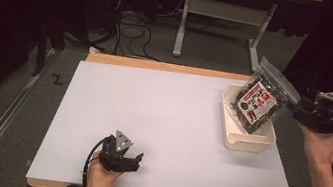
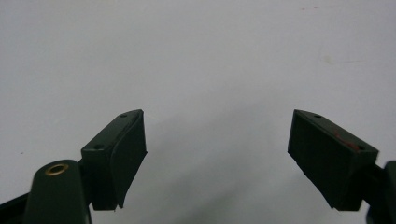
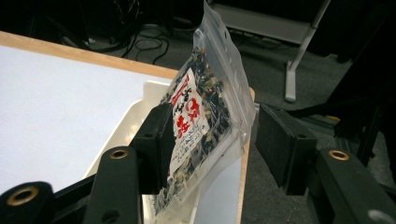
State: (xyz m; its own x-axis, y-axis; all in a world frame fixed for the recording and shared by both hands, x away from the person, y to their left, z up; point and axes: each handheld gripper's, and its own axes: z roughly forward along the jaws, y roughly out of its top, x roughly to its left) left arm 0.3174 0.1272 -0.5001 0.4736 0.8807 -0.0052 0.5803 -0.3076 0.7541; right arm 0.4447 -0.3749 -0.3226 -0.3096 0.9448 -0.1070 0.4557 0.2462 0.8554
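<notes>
Now bench point(image 1: 170, 119) carries a white tray point(image 1: 248, 139) at its right edge. Bag point(image 1: 262, 98) stands tilted in tray, leaning on its far wall. Right tool point(image 3: 210, 144) just beside tray, jaws apart around bag, pads off it. Left tool point(image 1: 136, 162) well left of tray, jaws wide, empty.

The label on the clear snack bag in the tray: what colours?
White label with red characters, clearest in the right gripper view.
</notes>
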